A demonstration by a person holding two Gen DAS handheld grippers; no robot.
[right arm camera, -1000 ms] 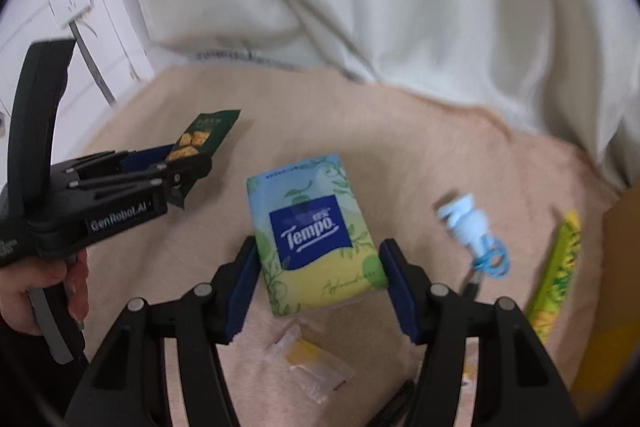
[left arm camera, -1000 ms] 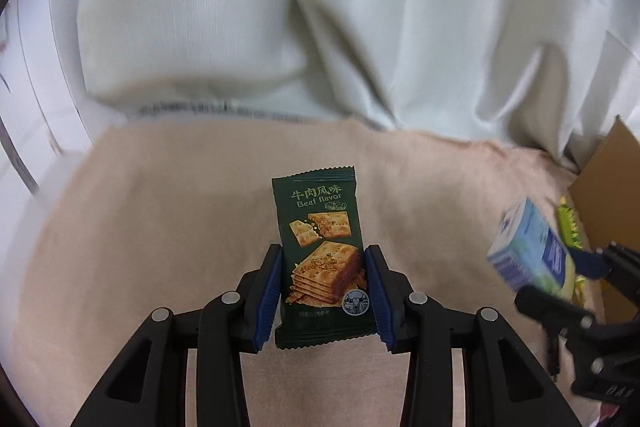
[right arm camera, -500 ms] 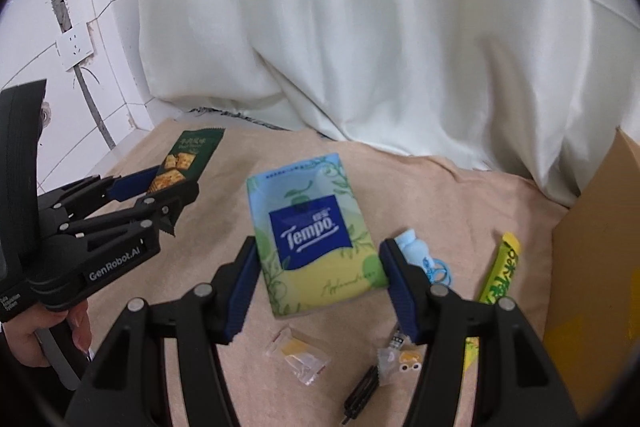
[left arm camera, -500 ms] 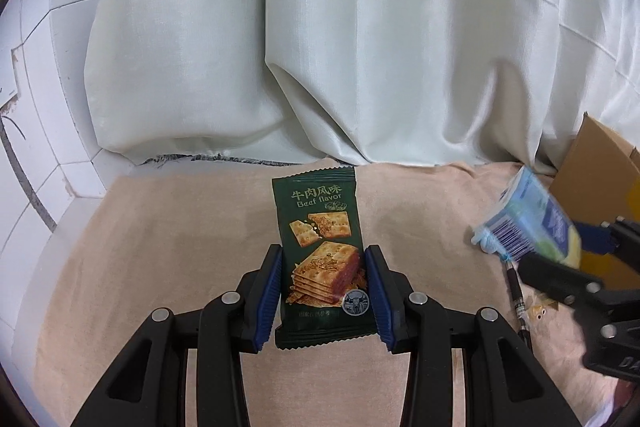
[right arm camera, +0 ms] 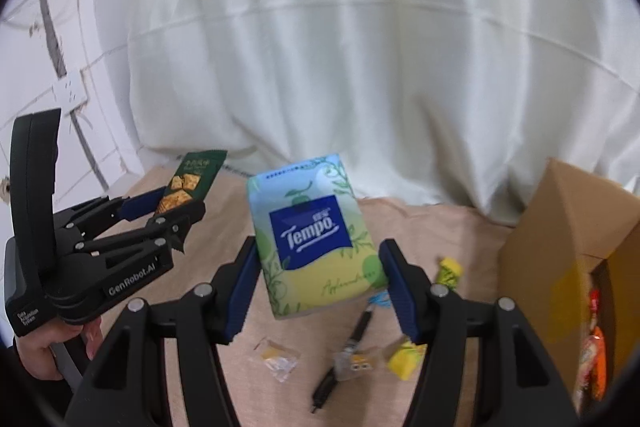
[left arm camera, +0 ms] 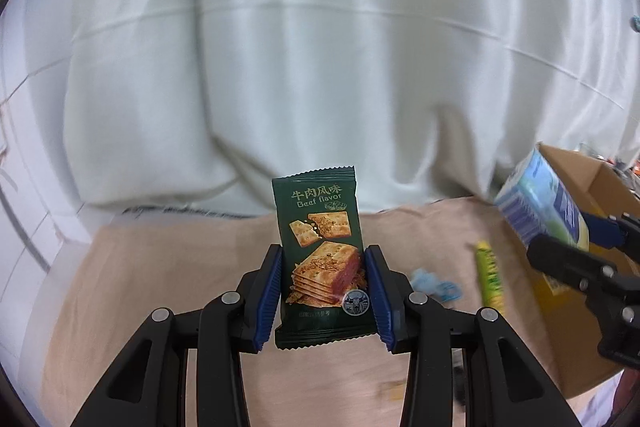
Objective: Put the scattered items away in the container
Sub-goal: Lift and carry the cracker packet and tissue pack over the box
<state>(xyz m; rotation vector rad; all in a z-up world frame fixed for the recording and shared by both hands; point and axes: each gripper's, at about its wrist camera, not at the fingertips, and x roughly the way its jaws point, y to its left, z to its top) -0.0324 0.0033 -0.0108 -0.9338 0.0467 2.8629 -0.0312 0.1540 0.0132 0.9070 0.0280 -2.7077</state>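
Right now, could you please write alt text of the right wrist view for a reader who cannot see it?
The right gripper holds a Tempo tissue pack above a beige cloth strewn with small items. At left, the left gripper holds a green cracker packet; an open cardboard box stands at right, before a white curtain.

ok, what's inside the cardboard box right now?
Through the cardboard box opening, the right wrist view shows orange and red snack packets at the edge. The rest of the interior is hidden by the box wall and the frame edge, so a full count isn't possible.
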